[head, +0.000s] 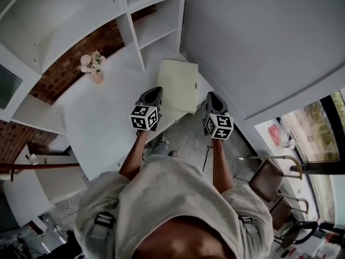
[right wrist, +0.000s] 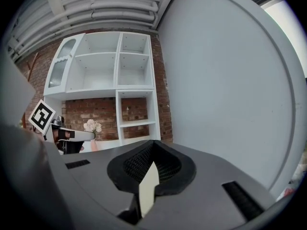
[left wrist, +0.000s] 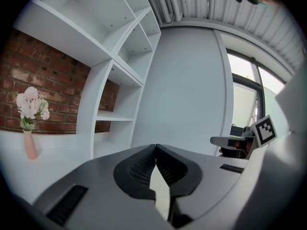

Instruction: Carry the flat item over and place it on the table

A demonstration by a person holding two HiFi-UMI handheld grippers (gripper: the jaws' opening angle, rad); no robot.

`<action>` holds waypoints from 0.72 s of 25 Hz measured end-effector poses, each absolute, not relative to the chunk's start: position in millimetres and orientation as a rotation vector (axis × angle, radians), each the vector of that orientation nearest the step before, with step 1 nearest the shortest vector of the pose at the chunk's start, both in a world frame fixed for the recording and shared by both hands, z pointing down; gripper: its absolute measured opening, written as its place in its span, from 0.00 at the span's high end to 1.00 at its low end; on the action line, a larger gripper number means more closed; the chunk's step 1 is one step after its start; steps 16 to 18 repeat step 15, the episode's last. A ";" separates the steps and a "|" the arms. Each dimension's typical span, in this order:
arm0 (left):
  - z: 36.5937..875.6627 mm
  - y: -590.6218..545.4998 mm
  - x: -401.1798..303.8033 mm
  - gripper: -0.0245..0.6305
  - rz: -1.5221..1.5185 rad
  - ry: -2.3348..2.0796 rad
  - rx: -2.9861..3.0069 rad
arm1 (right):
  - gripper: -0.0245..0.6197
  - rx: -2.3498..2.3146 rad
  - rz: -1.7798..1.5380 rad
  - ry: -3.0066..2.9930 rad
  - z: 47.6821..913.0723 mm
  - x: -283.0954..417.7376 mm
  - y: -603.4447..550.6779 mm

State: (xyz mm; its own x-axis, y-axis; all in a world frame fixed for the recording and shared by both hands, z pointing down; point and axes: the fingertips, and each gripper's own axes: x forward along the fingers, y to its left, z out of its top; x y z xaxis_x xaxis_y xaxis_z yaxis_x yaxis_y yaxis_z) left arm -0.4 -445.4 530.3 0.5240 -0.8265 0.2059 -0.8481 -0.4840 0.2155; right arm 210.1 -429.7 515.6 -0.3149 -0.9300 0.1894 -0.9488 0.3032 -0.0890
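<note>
A pale yellow flat item (head: 178, 82) hangs over the near corner of the white table (head: 102, 112), held between my two grippers. My left gripper (head: 155, 92) is shut on the item's left edge and my right gripper (head: 211, 96) on its right edge. In the left gripper view the jaws (left wrist: 156, 150) meet at their tips, with a cream sliver of the flat item (left wrist: 160, 195) clamped between the pads. The right gripper view shows the same: jaws (right wrist: 152, 150) closed on a thin edge of the flat item (right wrist: 147, 190). I cannot tell whether the item touches the tabletop.
A pink vase of flowers (head: 92, 66) stands further along the table by the brick wall. White shelving (head: 151, 20) rises behind the table, and a grey wall (head: 259, 36) runs on the right. Chairs (head: 275, 182) stand on the floor at the lower right.
</note>
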 end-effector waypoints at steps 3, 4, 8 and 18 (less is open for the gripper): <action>531.5 -446.2 0.4 0.94 0.107 -1.400 2.474 | 0.92 1.767 0.287 -2.455 516.7 209.0 -430.8; 532.1 -446.4 0.8 0.94 0.108 -1.399 2.474 | 0.92 1.764 0.291 -2.456 517.6 208.7 -431.3; 533.4 -446.2 1.4 0.94 0.109 -1.398 2.472 | 0.92 1.758 0.299 -2.455 520.5 208.3 -432.4; 534.9 -446.1 -1.5 0.94 0.109 -1.400 2.469 | 0.92 1.749 0.313 -2.446 524.9 204.7 -432.4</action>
